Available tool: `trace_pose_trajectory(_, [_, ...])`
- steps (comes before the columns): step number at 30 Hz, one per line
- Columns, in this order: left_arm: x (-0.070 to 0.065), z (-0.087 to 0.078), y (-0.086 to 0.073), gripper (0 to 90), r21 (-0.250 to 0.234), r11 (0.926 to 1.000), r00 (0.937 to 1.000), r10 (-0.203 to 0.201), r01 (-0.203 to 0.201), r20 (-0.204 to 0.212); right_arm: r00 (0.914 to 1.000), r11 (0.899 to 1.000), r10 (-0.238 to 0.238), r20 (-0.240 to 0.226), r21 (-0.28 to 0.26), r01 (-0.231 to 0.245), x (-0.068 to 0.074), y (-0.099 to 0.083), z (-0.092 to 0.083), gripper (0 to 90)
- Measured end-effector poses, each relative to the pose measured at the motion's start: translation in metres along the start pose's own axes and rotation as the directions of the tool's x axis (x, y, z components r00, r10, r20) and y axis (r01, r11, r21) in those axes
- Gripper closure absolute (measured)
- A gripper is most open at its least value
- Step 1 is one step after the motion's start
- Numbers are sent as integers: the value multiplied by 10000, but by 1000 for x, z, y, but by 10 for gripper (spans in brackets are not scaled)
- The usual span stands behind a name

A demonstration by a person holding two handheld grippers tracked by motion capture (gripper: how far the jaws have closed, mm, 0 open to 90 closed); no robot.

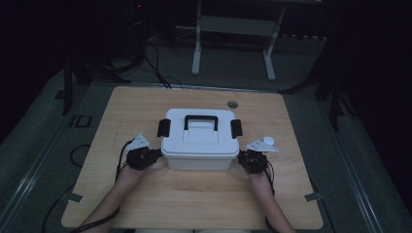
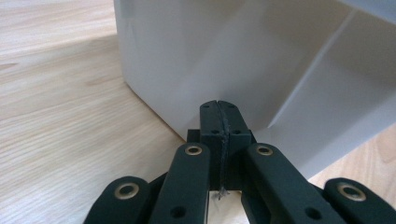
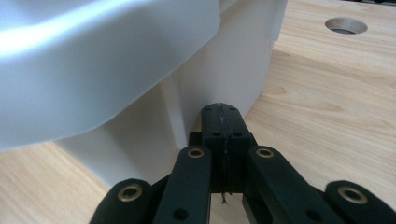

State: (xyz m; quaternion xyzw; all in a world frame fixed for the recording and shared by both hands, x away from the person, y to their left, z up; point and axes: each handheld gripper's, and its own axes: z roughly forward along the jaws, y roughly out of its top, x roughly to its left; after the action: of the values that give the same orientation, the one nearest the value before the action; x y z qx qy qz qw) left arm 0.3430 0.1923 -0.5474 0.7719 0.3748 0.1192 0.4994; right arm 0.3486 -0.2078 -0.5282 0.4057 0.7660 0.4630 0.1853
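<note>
White plastic storage box (image 1: 199, 141) sits near the middle of the wooden table (image 1: 194, 199), lid on, with a black carry handle (image 1: 200, 119) lying flat on top and a black latch on each end, left latch (image 1: 163, 127) and right latch (image 1: 236, 128). It looks rigid and smooth-walled, probably light unless filled; its glossy sides would likely slip under plain pinching. The overhanging lid rim and the handle seem the surest places to take hold, or the two ends pressed from both sides.

The left gripper (image 1: 156, 154) has its jaws pressed fully together, holding nothing, its tip close against the box's left wall low down, as the left gripper view (image 2: 218, 108) shows. The right gripper (image 1: 241, 156) is likewise closed and empty, its tip (image 3: 221, 111) just under the lid overhang at the right end; whether either tip touches the wall I cannot tell.

Bare tabletop lies on all sides of the box, widest toward the person. A round cable hole (image 1: 232, 104) lies behind the box toward the far edge, well apart from it.
</note>
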Motion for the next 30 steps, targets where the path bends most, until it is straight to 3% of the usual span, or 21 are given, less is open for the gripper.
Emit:
trace_pose_trajectory(7, [-14, 4, 0, 895, 108, 9999, 9991, 128, -132, 412, 9998, 10000, 76, 162, 23, -77, -5, -7, -14, 900])
trace_pose_trajectory(12, [-20, 6, 0, 894, 161, 9995, 9986, 249, -257, 469, 9997, 9999, 142, 214, 14, -142, -7, -12, -21, 900])
trace_pose_trajectory(18, [-35, 11, 2, 895, 365, 9971, 9941, 630, -664, 880, 9986, 9991, 417, 317, 6, -417, -14, -21, -35, 900])
trace_pose_trajectory(20, [-38, 12, 1, 894, 392, 9972, 9926, 584, -629, 1067, 9983, 9988, 499, 301, -6, -499, -15, -24, -40, 900])
trace_pose_trajectory(30, [-47, 9, -2, 893, 429, 9964, 9898, 679, -738, 1249, 9979, 9981, 616, 207, -17, -616, -13, -34, -52, 900])
